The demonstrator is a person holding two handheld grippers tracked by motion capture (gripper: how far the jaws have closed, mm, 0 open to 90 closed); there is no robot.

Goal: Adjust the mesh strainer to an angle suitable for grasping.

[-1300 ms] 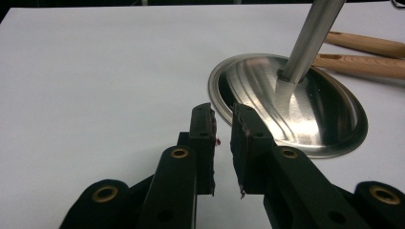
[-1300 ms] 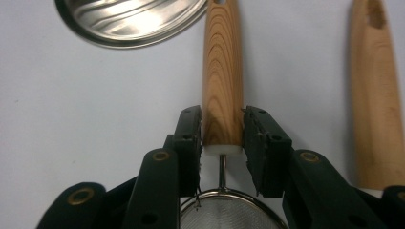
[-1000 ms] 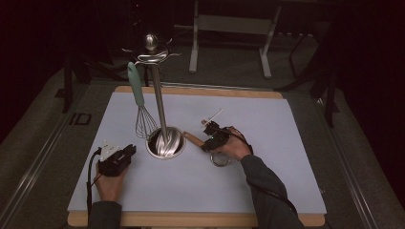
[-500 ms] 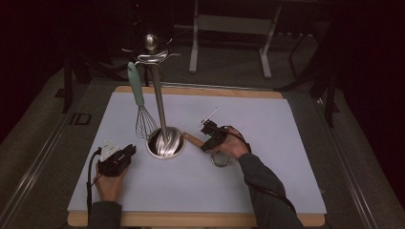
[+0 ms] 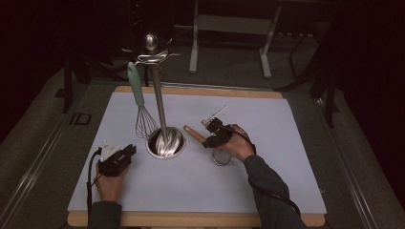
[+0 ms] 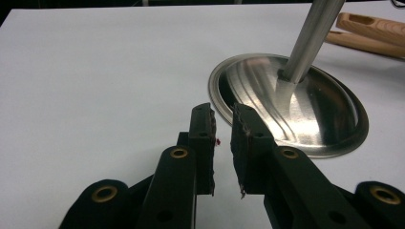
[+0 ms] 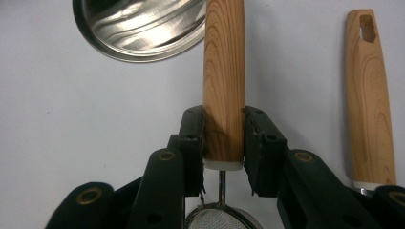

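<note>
Since the earlier frame the right gripper (image 5: 208, 139) had barely shifted, its jaws having just been closing onto the strainer's wooden handle (image 7: 224, 86), now clamped between both pads. The right hand (image 5: 236, 145) lay right of centre in the high view, forearm angling in from the lower right. Lower left, the left gripper (image 6: 222, 136) rested low, jaws a narrow gap apart on nothing. The steel stand's base (image 5: 165, 142) sat between them, a whisk (image 5: 141, 107) hanging from its top. The mesh bowl (image 7: 219, 219) showed under the jaws; a second wooden handle (image 7: 370, 100) lay beside.
</note>
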